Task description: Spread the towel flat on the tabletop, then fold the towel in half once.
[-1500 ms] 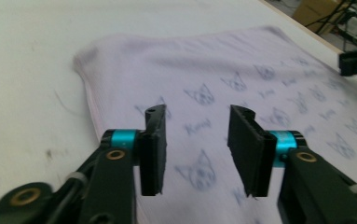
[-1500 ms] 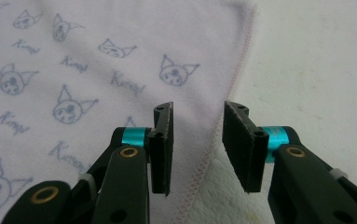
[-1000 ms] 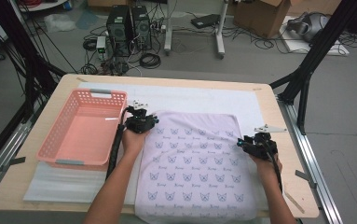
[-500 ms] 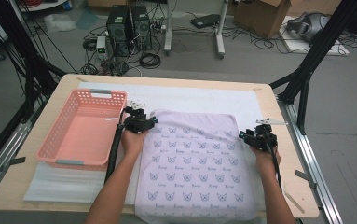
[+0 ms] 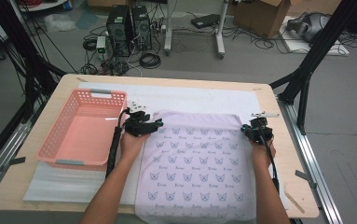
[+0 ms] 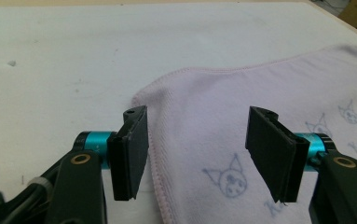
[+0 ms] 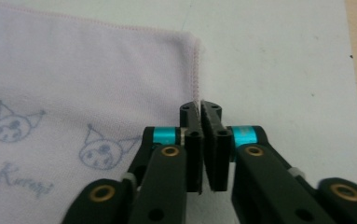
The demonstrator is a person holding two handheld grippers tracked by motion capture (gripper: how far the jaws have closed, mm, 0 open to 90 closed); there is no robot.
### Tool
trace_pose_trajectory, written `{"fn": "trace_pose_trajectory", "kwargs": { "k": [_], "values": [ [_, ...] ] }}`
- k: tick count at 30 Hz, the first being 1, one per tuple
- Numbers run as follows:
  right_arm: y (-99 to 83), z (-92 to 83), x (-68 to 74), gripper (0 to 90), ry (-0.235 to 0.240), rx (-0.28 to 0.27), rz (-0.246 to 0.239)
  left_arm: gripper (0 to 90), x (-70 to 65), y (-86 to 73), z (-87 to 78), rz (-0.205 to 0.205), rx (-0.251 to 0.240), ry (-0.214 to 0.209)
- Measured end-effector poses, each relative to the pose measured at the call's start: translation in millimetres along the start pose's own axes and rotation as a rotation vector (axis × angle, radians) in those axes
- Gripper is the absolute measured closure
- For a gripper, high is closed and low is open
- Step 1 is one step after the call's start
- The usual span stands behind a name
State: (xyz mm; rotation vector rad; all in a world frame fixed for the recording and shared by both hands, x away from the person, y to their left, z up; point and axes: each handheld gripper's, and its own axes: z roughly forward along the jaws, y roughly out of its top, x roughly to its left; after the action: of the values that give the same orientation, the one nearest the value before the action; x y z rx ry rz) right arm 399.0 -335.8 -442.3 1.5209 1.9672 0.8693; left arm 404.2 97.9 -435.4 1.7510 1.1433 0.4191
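1. Beside the pink basket [image 5: 84,128], from the high view, the lilac towel [image 5: 197,168] lies flat on the tabletop [image 5: 278,140], a gripper at each far corner.
2. Left gripper [image 6: 199,144] view: jaws have just been opening and straddle the towel's corner without pinching; close on the hem next.
3. Right gripper [image 7: 203,140] view: jaws have just been closing, nearly together on the towel's edge (grip looks thin, so seat it deeper).

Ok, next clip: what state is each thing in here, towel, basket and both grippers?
towel: spread flat, near end hanging over table edge
basket: upright, empty
left gripper: jaws just opened, astride towel's far left corner
right gripper: jaws just closed, pinching towel's right hem
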Motion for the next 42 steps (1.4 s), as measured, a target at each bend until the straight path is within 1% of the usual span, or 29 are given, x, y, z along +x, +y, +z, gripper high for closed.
{"fn": "trace_pose_trajectory", "kwargs": {
  "k": [1,3,5,6,7,8,10,11,13,14,15,16,17,19,21,23,26,30,32,34,35,36,39,42],
  "values": [
    [0.9,-2.2,1.3,68.9,0.004,-0.01,-0.01,41.3,-1.1,-0.4,-1.1,-0.001,-0.004,-0.011],
    [2.7,-10.7,1.8,59.4,0.038,-0.042,-0.004,43.2,-2.2,-0.4,-5.0,0.006,-0.015,-0.032],
    [3.3,-22.0,1.4,52.2,0.084,-0.069,-0.008,42.5,-3.6,1.3,-9.9,0.008,-0.019,-0.054],
    [2.5,-28.6,0.6,48.4,0.111,-0.086,-0.009,41.7,-4.3,2.2,-12.6,0.007,-0.023,-0.072],
    [0.9,-35.4,-1.0,45.7,0.151,-0.101,-0.007,40.8,-6.3,3.2,-15.2,0.002,-0.025,-0.085],
    [-1.3,-41.9,-2.4,42.7,0.191,-0.119,-0.01,38.9,-8.0,4.2,-18.2,0.009,-0.033,-0.099],
    [-6.4,-53.8,-4.2,37.5,0.255,-0.134,-0.05,36.4,-11.4,5.7,-26.1,0.006,-0.065,-0.124],
    [-9.7,-59.6,-4.4,34.3,0.278,-0.141,-0.069,33.8,-12.9,5.6,-30.8,0.004,-0.091,-0.133],
    [-17.0,-70.0,-4.0,27.4,0.317,-0.156,-0.083,29.5,-15.8,4.2,-38.9,0.002,-0.113,-0.152],
    [-20.1,-73.4,-3.8,25.9,0.329,-0.159,-0.089,27.3,-18.2,1.9,-44.3,0.016,-0.119,-0.153],
    [-25.0,-78.3,-3.0,24.9,0.342,-0.166,-0.099,23.3,-20.6,-0.5,-48.2,0.026,-0.125,-0.15],
    [-28.5,-80.9,-2.5,23.3,0.347,-0.175,-0.114,21.1,-22.2,-3.3,-52.0,0.033,-0.129,-0.166],
    [-31.8,-83.3,-2.0,21.5,0.345,-0.176,-0.125,21.0,-23.4,-6.3,-55.9,0.037,-0.13,-0.179],
    [-37.9,-87.1,-1.0,21.1,0.346,-0.181,-0.132,21.0,-24.9,-13.0,-62.9,0.047,-0.131,-0.201],
    [-43.2,-90.4,0.2,20.8,0.343,-0.194,-0.129,20.9,-24.9,-19.5,-68.5,0.05,-0.121,-0.212],
    [-47.6,-93.6,2.4,20.6,0.344,-0.204,-0.124,21.3,-24.3,-25.5,-73.4,0.044,-0.122,-0.229],
    [-52.6,-95.2,5.4,20.5,0.335,-0.209,-0.145,21.9,-23.3,-30.1,-79.4,0.05,-0.116,-0.233],
    [-54.3,-94.5,5.8,19.7,0.333,-0.205,-0.131,22.9,-25.1,-30.6,-84.6,0.058,-0.123,-0.231],
    [-54.2,-94.3,6.4,19.3,0.336,-0.205,-0.124,22.9,-27.0,-31.0,-85.6,0.059,-0.124,-0.23],
    [-53.9,-94.0,8.2,19.4,0.34,-0.204,-0.124,23.0,-29.2,-31.5,-85.3,0.06,-0.124,-0.235],
    [-53.5,-93.7,8.7,19.3,0.342,-0.207,-0.132,23.0,-30.1,-31.3,-84.4,0.061,-0.12,-0.234],
    [-53.2,-93.7,9.6,19.3,0.346,-0.205,-0.129,23.2,-30.7,-31.3,-83.2,0.059,-0.119,-0.232],
    [-52.7,-91.9,10.5,19.3,0.348,-0.201,-0.13,23.7,-31.7,-32.1,-79.7,0.052,-0.106,-0.234],
    [-52.5,-90.1,11.0,19.3,0.346,-0.192,-0.128,26.8,-31.5,-33.1,-75.3,0.045,-0.084,-0.239]
  ]
}}
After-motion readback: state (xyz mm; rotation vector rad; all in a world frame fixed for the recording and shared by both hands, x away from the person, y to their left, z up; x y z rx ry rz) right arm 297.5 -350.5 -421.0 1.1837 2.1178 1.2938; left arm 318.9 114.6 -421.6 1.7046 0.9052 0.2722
